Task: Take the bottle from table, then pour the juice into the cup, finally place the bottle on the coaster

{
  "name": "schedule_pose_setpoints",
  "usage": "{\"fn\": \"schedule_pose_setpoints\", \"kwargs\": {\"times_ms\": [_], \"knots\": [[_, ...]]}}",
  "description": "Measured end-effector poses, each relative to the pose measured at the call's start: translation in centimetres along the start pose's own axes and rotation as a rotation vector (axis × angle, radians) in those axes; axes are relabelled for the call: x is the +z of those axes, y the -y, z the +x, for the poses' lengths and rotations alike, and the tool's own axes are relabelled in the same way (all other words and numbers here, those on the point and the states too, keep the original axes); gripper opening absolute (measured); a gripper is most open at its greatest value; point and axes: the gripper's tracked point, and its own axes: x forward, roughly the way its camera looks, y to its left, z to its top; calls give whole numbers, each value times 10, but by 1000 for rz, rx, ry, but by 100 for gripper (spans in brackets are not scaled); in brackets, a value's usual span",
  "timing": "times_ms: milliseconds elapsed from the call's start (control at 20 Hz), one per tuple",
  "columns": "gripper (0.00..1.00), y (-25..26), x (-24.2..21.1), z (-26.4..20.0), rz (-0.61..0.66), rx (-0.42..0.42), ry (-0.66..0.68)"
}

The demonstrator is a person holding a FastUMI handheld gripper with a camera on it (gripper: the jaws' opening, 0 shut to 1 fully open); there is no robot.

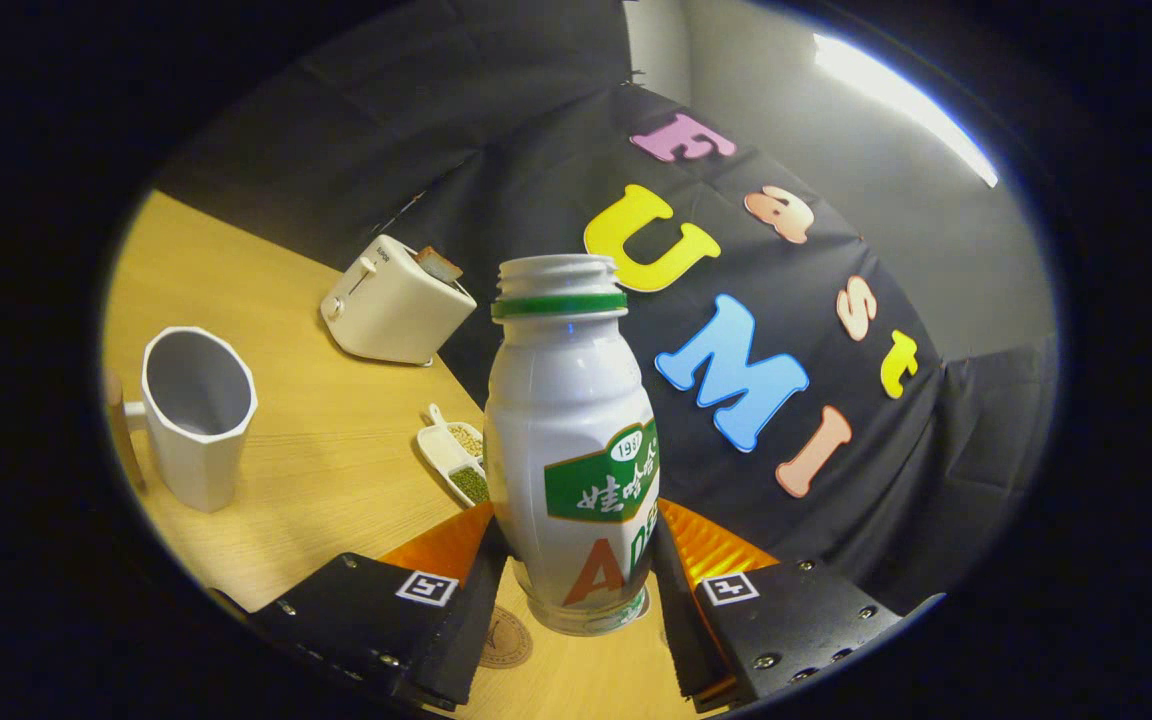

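A white plastic bottle [570, 440] with a green neck ring, a green label and no cap stands upright between my fingers. My gripper [576, 575] is shut on the bottle, one finger pressed to each side of its lower body. The bottle's base hangs a little above the wooden table [336, 470]. A white faceted cup [198, 412] stands open-topped on the table, off to the left beyond the fingers. A round brown coaster [508, 640] lies on the table just under the bottle's base, partly hidden by the left finger.
A white toaster [394, 302] with a slice of toast in it stands farther back on the table. A small white two-part dish [456, 455] with beans lies just behind the bottle on its left. The black cloth wall hangs close behind the table's edge.
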Motion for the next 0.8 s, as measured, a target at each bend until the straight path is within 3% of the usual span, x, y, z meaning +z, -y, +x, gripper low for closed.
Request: {"fn": "schedule_pose_setpoints", "kwargs": {"times_ms": [650, 800], "knots": [[73, -22, -61, 34, 449, 146, -125], [74, -24, -71, 37, 502, 152, -158]]}}
